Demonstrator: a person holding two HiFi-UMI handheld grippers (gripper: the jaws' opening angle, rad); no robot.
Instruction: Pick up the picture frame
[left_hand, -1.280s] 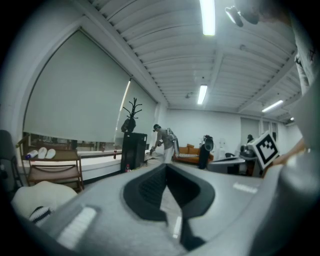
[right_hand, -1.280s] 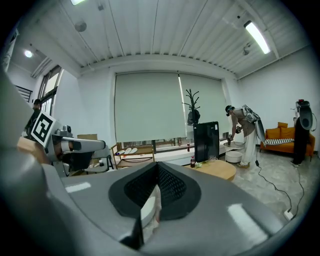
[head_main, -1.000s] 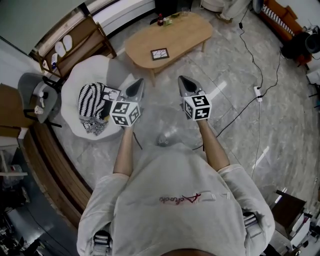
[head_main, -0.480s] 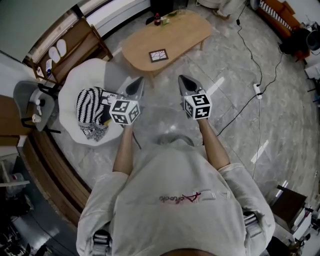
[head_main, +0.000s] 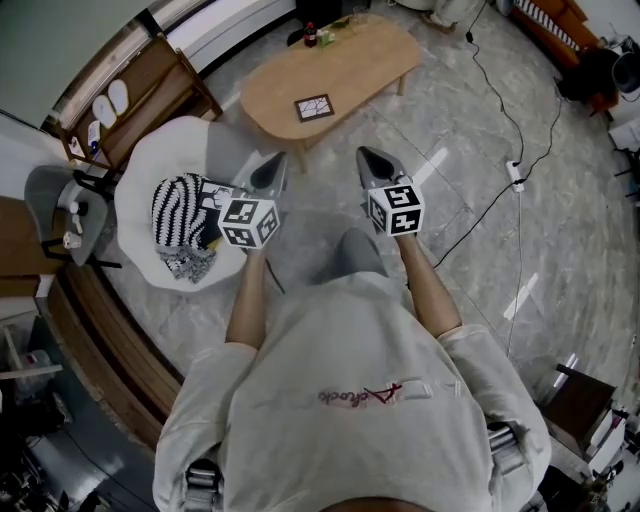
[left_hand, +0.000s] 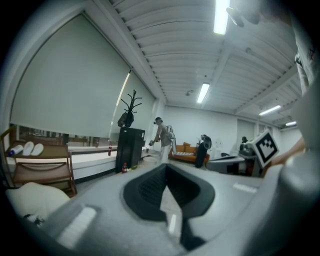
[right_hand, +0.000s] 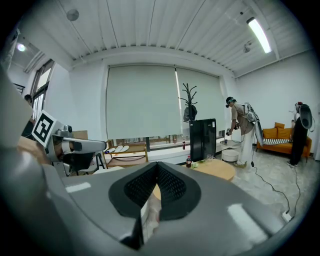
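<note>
Big open room with a pale marble floor (head_main: 470, 230). Far left there's a wooden rack (head_main: 160, 80) with a pair of white slippers (head_main: 112, 98) on it, then a grey chair (head_main: 60, 200). Next over is a round white seat (head_main: 160, 150) with a black-and-white striped cushion (head_main: 180, 205) lying on it.

My left gripper (head_main: 273, 165) hangs just beside that seat. Its jaws are pressed together with nothing between them, which its own view (left_hand: 166, 170) shows too. Straight ahead is the oval wooden desk (head_main: 370, 60). The picture frame (head_main: 314, 107) lies flat on it, near the edge facing me and well apart from both grippers. A small dark bottle (head_main: 309, 35) stands at the desk's far edge.

My right gripper (head_main: 368, 160) sits level with the left one. It's also squeezed closed and empty, same as its own view (right_hand: 156, 167) shows. Further right a power strip (head_main: 516, 180) lies on the floor with its cable trailing off. An orange sofa (head_main: 560, 25) sits in the top corner.
</note>
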